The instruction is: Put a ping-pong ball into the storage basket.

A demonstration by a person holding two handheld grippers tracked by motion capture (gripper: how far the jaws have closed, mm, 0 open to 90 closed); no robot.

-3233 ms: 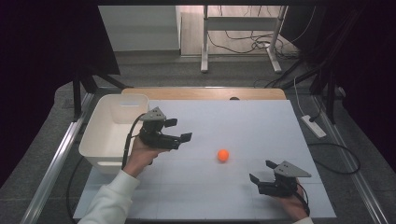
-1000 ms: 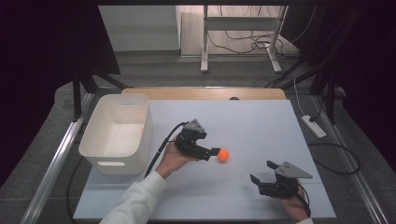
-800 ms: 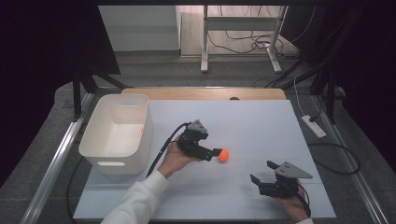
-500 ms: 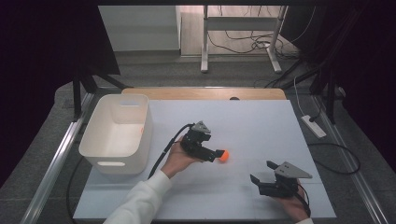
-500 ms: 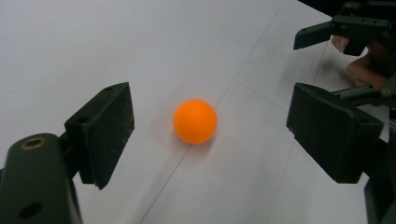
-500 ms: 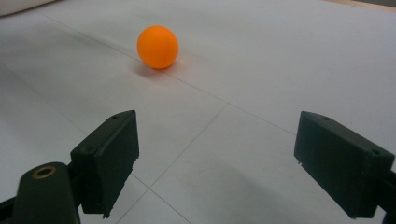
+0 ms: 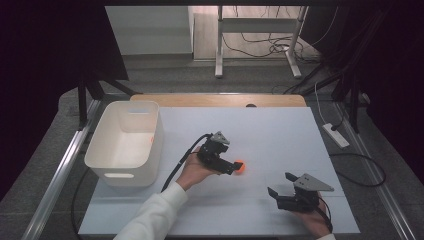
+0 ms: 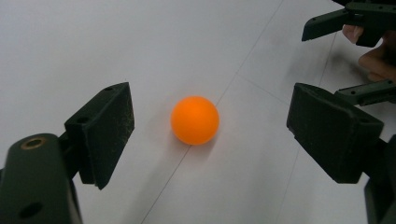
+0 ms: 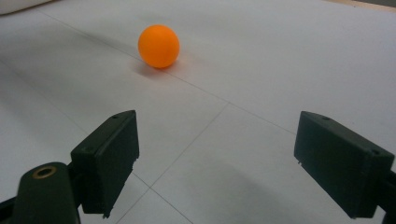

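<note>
Orange ball (image 7: 239,167) on a white table (image 7: 280,135), with the left gripper (image 7: 231,168) poised around it.

Small, smooth and round, the ball rests near the table's middle on a faint seam line. In the left gripper view it sits between that gripper's two black jaws, which stand wide apart and touch neither side of it. It looks like a light, hollow plastic ball, so I judge it will roll away at a slight nudge and could squirt out of a hard or off-centre squeeze; the safest hold is across its widest part, pads level on opposite sides, closing gently. The right gripper (image 7: 280,192) rests near the table's front right, well apart from the ball, its jaws also wide and holding nothing. A white bin (image 7: 107,160) stands at the left.
</note>
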